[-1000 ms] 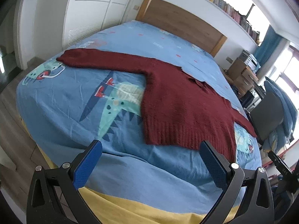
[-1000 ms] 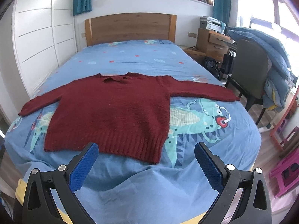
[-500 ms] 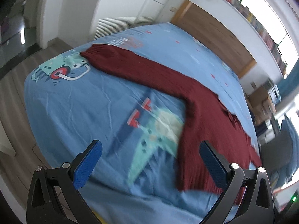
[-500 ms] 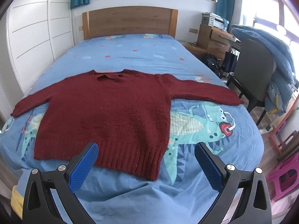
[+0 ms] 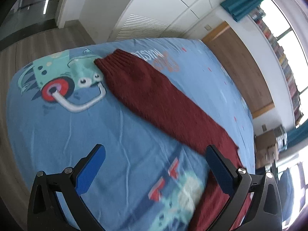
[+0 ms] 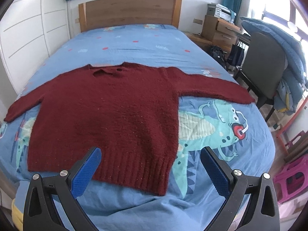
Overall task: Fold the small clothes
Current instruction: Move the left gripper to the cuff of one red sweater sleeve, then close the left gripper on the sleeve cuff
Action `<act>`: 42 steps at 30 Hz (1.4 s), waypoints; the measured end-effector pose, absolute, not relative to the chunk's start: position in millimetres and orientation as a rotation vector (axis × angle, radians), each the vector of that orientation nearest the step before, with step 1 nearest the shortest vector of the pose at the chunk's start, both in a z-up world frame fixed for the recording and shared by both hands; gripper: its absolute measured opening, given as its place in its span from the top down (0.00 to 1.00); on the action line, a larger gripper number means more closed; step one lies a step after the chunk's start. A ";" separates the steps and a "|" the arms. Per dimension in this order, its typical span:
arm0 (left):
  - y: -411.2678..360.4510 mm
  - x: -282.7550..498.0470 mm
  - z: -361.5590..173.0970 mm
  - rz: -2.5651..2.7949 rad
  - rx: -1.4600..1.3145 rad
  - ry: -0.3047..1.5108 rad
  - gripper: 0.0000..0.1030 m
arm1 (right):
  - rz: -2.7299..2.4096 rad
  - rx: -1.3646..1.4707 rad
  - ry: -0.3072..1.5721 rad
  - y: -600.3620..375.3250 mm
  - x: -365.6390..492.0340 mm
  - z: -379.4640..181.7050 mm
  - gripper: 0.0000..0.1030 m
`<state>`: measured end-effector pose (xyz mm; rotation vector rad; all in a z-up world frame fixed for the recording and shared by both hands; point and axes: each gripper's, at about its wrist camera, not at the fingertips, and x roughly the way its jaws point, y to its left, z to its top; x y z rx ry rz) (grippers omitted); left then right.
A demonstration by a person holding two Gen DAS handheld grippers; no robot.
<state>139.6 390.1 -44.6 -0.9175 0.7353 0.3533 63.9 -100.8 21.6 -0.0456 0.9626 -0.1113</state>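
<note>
A dark red knitted sweater (image 6: 115,111) lies flat on the blue dinosaur-print bed sheet (image 6: 134,40), both sleeves spread sideways, hem toward me. My right gripper (image 6: 150,170) is open and empty, just above the hem's right half. In the left wrist view the sweater's left sleeve (image 5: 154,96) runs diagonally from its cuff (image 5: 111,59) at upper left to lower right. My left gripper (image 5: 154,169) is open and empty, above the sheet short of the sleeve, its right finger (image 5: 219,169) over the sleeve's armpit end.
A wooden headboard (image 6: 130,11) stands at the far end of the bed. White wardrobe doors (image 5: 154,9) line the left side. A dark chair (image 6: 263,63) draped with a blue quilt, a wooden drawer unit (image 6: 219,30) and a pink stool (image 6: 292,175) stand to the right.
The left gripper has swung left along the bed and closer, from the sweater's body to its left sleeve and cuff. The right gripper has moved closer to the hem. Both stay open.
</note>
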 end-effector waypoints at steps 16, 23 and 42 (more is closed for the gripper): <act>475.9 165.8 -111.9 0.492 -1.115 0.709 0.28 | -0.143 -0.072 0.992 -91.7 84.9 22.2 0.00; 502.8 154.2 -121.2 0.436 -1.309 0.540 0.49 | -0.150 -0.070 0.995 -91.1 91.8 22.4 0.00; 531.4 180.0 -125.0 0.365 -1.505 0.421 0.85 | -0.156 -0.068 1.004 -97.0 92.1 20.3 0.00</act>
